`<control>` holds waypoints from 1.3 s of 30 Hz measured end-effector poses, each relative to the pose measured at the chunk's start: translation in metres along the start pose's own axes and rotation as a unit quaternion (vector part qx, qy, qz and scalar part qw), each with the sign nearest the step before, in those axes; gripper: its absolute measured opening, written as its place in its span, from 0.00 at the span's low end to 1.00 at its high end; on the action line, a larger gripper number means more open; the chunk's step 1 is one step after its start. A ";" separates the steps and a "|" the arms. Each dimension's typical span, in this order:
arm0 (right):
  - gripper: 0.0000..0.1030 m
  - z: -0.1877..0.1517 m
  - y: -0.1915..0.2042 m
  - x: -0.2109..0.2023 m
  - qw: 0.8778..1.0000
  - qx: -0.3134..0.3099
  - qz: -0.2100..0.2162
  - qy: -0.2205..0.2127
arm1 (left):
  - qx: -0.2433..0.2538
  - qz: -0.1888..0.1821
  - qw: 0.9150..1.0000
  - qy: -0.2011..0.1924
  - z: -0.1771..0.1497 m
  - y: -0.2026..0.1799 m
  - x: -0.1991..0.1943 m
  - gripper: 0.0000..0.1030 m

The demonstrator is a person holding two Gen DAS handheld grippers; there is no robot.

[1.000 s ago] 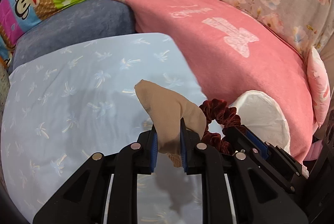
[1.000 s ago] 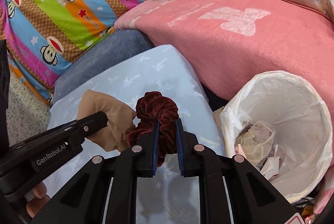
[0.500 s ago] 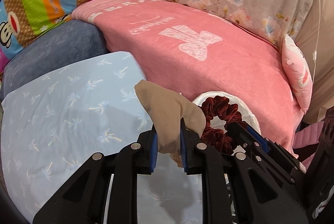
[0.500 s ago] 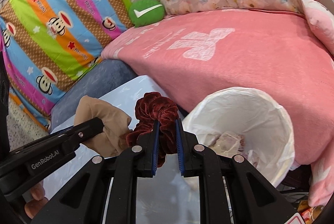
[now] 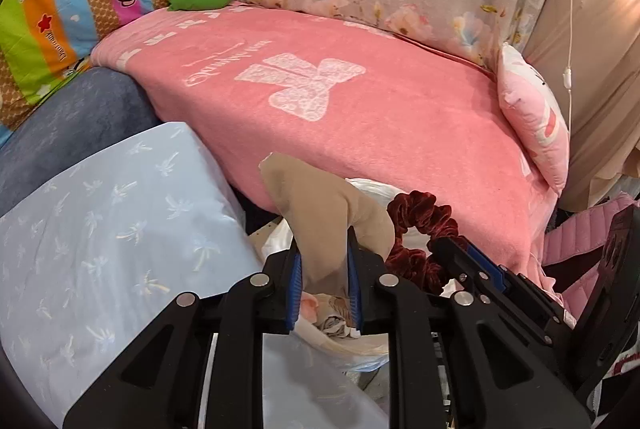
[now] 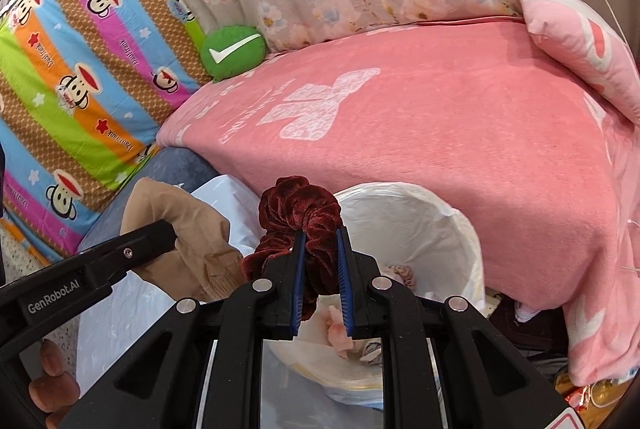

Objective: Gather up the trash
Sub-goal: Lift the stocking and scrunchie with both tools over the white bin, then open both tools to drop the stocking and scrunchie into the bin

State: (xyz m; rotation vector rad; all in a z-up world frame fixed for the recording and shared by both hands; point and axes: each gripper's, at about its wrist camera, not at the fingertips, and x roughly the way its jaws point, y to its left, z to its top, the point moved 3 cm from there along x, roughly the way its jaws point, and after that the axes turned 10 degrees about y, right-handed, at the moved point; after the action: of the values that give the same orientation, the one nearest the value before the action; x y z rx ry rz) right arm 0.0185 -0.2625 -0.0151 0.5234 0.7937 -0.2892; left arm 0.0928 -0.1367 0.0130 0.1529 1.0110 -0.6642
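left wrist view: tan stocking, one piece, sits between the pads of the left gripper, whose jaws are opening a little while the cloth is not yet free. it hangs over the near rim of the white-lined bin, which stands against the pink blanket. the stocking looks light, limp and a bit slick, so a pinch on a bunched fold suits it best. one dark red scrunchie shows just right of it, over the bin too.

right wrist view: the right gripper stands narrow, clamped on the scrunchie at one side of its ring. velvet over elastic, i judge it soft, springy and light, unlikely to slip. it hangs above the bin, near its left rim. one bin, with several crumpled scraps inside, too jumbled to count. the stocking is left of the bin.
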 end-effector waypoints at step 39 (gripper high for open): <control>0.39 -0.011 0.025 -0.012 0.994 -0.094 -0.050 0.031 | -0.028 0.075 0.997 -0.014 -0.023 0.023 0.000 0.73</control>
State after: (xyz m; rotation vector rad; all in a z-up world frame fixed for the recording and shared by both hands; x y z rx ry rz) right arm 0.0147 -0.2351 -0.0043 0.3184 0.8989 -0.2882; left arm 0.0895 -0.1093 -0.0036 0.1672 0.9797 -0.5002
